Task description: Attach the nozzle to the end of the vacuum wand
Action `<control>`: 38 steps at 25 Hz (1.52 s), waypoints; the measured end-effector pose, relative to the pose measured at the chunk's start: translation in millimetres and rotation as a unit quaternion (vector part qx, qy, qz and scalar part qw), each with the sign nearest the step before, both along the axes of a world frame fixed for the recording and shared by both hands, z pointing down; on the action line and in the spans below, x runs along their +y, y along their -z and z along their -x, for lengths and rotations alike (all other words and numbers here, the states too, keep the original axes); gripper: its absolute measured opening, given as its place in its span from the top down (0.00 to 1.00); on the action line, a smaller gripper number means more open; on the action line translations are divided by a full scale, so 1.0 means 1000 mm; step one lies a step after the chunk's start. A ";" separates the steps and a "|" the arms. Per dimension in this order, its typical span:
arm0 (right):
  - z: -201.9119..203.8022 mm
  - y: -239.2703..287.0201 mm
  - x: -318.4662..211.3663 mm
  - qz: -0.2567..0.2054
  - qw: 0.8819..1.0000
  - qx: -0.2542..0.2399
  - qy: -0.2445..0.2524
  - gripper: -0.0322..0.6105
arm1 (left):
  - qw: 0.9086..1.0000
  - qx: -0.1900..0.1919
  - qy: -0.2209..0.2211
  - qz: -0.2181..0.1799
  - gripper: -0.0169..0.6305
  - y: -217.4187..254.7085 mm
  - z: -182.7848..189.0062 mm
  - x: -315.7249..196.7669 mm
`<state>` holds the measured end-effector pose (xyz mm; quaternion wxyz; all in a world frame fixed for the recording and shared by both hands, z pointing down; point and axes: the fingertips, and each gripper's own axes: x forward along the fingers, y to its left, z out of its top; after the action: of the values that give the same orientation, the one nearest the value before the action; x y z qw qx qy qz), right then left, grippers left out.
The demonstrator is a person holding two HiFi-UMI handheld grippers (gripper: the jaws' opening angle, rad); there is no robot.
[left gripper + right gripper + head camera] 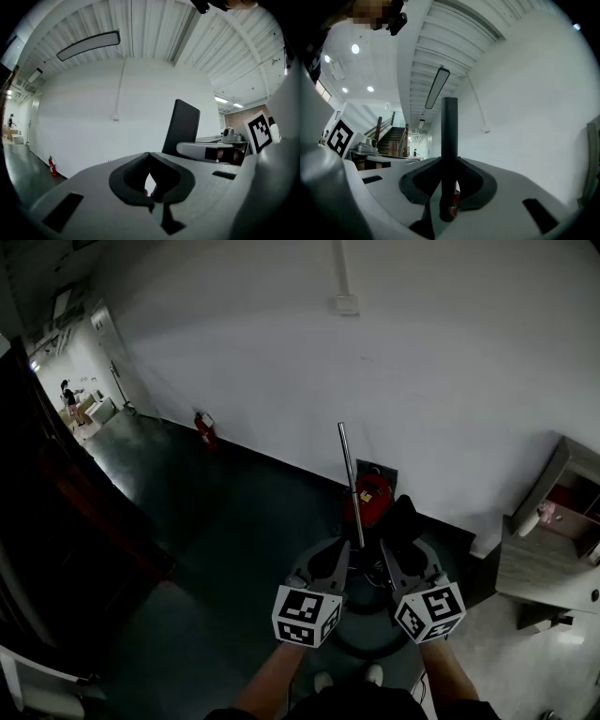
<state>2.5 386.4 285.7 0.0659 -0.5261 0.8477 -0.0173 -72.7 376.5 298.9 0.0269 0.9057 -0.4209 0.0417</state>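
The right gripper (449, 185) has its jaws closed partway onto the slim, straight silver metal vacuum wand (350, 479) and holds it upright. The left gripper (151, 182) sits just beside it, jaws fully together with nothing between them. Behind the wand, a red canister vacuum cleaner (372, 493) rests on the dark floor (225, 521) against the white wall (450, 362).

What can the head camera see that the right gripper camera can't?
Only the head view shows the red fire extinguisher by the wall and the dark floor. Only the right gripper view shows a staircase and a long ceiling lamp. Both show the vacuum wand standing upright, with the right gripper closed on it, and the white wall.
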 end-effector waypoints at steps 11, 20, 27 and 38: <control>0.006 -0.005 0.000 0.006 1.000 -0.011 0.001 0.80 | 1.000 0.003 0.005 0.008 0.97 -0.005 0.010 -0.001; 0.005 -0.011 0.001 0.015 1.000 -0.026 -0.002 0.80 | 1.000 0.010 0.011 0.017 0.97 -0.011 0.020 0.001; -0.006 -0.023 -0.002 0.028 0.999 -0.025 0.010 0.80 | 0.999 0.011 0.027 0.033 0.97 -0.023 0.012 -0.001; -0.037 -0.036 -0.007 0.043 0.997 -0.034 0.045 0.80 | 0.997 0.004 0.060 0.042 0.97 -0.031 -0.017 -0.002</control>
<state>39.8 379.6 321.9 0.0711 -0.4893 0.8660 -0.0749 -55.6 374.9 330.0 0.0691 0.8769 -0.4727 0.0537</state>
